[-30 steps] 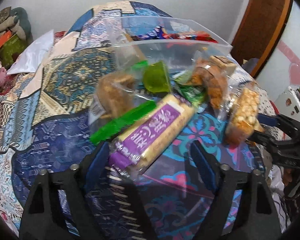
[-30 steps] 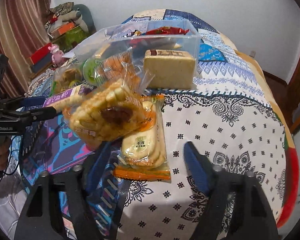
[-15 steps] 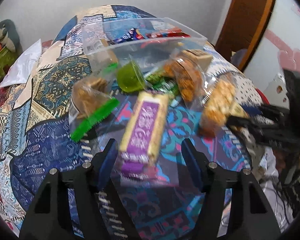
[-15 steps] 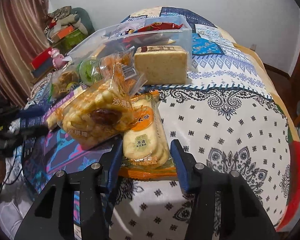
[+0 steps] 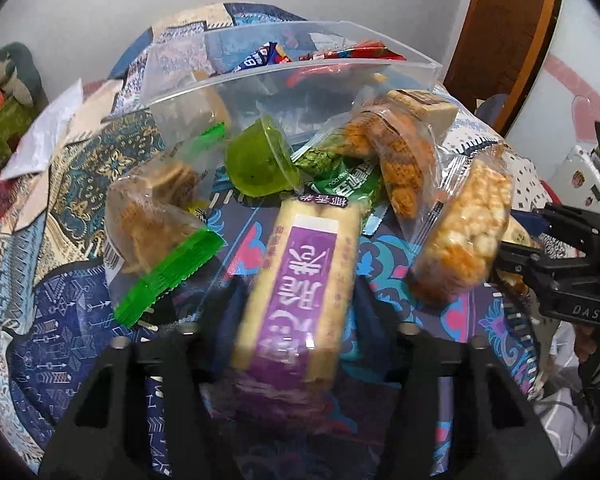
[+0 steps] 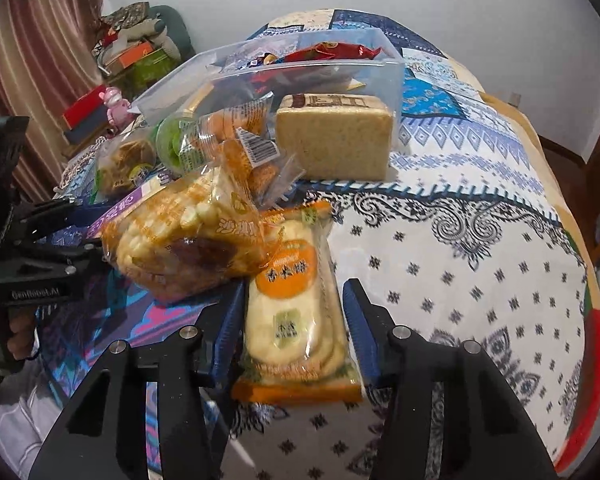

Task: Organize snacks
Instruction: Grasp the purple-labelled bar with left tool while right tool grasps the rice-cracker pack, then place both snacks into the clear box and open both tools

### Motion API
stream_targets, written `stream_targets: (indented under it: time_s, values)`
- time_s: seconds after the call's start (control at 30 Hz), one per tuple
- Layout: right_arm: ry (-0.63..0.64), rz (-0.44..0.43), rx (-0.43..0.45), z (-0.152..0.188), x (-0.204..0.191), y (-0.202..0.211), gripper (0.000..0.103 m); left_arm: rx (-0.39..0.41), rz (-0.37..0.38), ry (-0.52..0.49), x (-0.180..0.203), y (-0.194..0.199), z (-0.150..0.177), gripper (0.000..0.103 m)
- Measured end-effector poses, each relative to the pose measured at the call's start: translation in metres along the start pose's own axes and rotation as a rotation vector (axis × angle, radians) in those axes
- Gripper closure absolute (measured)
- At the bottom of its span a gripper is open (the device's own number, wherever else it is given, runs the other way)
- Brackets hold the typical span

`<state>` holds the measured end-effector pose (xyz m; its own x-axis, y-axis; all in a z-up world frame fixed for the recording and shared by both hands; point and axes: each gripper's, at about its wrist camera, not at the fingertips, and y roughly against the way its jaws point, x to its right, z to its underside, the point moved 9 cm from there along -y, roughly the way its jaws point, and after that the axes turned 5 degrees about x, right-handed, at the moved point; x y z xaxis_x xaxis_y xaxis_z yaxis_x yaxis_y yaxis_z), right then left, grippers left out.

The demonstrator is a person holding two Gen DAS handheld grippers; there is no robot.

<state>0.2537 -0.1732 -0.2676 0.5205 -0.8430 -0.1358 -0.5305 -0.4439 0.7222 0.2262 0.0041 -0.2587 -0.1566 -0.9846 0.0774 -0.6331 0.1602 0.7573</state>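
A pile of wrapped snacks lies on a patterned bed in front of a clear plastic bin (image 5: 292, 80) that holds more packets. My left gripper (image 5: 296, 304) is shut on a long purple-labelled biscuit pack (image 5: 300, 288), which stands between its blue pads. My right gripper (image 6: 292, 316) is shut on an orange-edged rice cracker pack (image 6: 292, 320); its pads press both sides. A puffed rice bar (image 6: 188, 236) lies against that pack on the left. A green jelly cup (image 5: 260, 160) and a yellow cake block (image 6: 336, 140) sit near the bin.
A green-sealed cookie bag (image 5: 152, 224) lies left of the purple pack, an orange crisp bag (image 5: 396, 160) to its right. The bed's white patterned cover (image 6: 480, 260) spreads to the right. Boxes and toys (image 6: 120, 64) crowd the far left by a curtain.
Both grippers have moved forward and closed: the left onto the purple biscuit pack, the right onto the rice cracker pack. The purple pack has turned end-on to the left camera.
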Motion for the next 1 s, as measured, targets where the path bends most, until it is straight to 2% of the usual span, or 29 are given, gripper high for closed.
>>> stream_targets:
  time_s: [0.03, 0.07, 0.23, 0.43, 0.67, 1.0]
  values:
    - [0.003, 0.003, 0.001, 0.0, -0.001, 0.0, 0.056, 0.001, 0.002, 0.002, 0.0, 0.002, 0.001, 0.057]
    - [0.005, 0.006, 0.006, 0.0, -0.001, 0.001, 0.063, 0.003, 0.001, 0.004, 0.0, 0.004, 0.002, 0.057]
    - [-0.026, 0.008, 0.017, 0.004, 0.005, 0.012, 0.066, 0.028, -0.008, 0.004, -0.001, 0.022, 0.006, 0.058]
    - [-0.07, 0.029, 0.072, -0.002, 0.02, 0.038, 0.066, 0.119, -0.009, 0.024, -0.002, 0.059, -0.01, 0.058]
    - [-0.052, 0.024, 0.176, -0.038, 0.011, 0.064, 0.066, 0.22, -0.006, 0.038, -0.003, 0.086, -0.05, 0.058]
    - [-0.02, -0.011, 0.268, -0.093, -0.011, 0.057, 0.066, 0.301, -0.037, 0.033, -0.012, 0.09, -0.106, 0.058]
